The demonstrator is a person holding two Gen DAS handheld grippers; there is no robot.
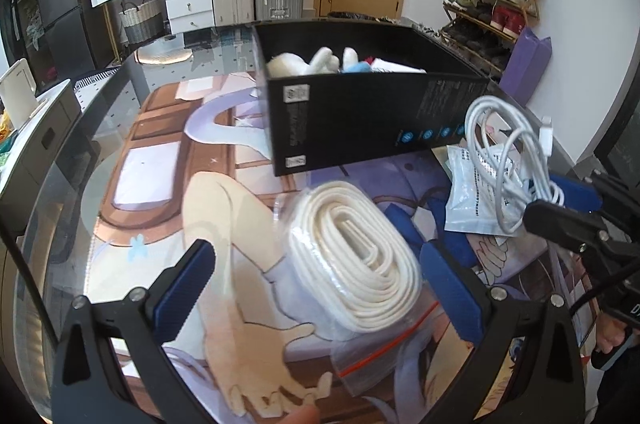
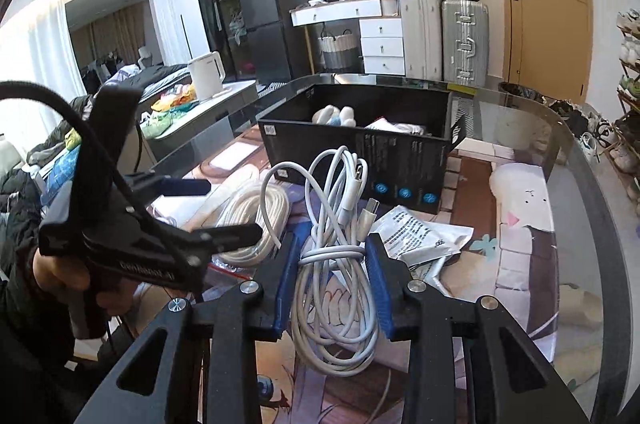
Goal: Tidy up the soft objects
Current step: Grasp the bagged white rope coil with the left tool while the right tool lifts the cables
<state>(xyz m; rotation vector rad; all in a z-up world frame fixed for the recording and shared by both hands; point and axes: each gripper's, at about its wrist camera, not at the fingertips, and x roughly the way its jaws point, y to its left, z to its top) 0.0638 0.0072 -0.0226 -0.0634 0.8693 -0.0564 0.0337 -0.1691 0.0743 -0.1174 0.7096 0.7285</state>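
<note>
White cable [image 2: 334, 264] hangs pinched in the right gripper [image 2: 332, 288], clear of the table [image 2: 520, 264]. Its target, the box [image 2: 360, 139], lies at twelve o'clock beyond. Left gripper [image 1: 320, 288] gapes wide around the bagged rope [image 1: 356, 256], not touching.

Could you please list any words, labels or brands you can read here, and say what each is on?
"GenRobot.AI", faint, on the body of the left hand-held gripper.
Stickers and white print on the black box: too small to read.
Black print on the white packet: blurred, unreadable.
</note>
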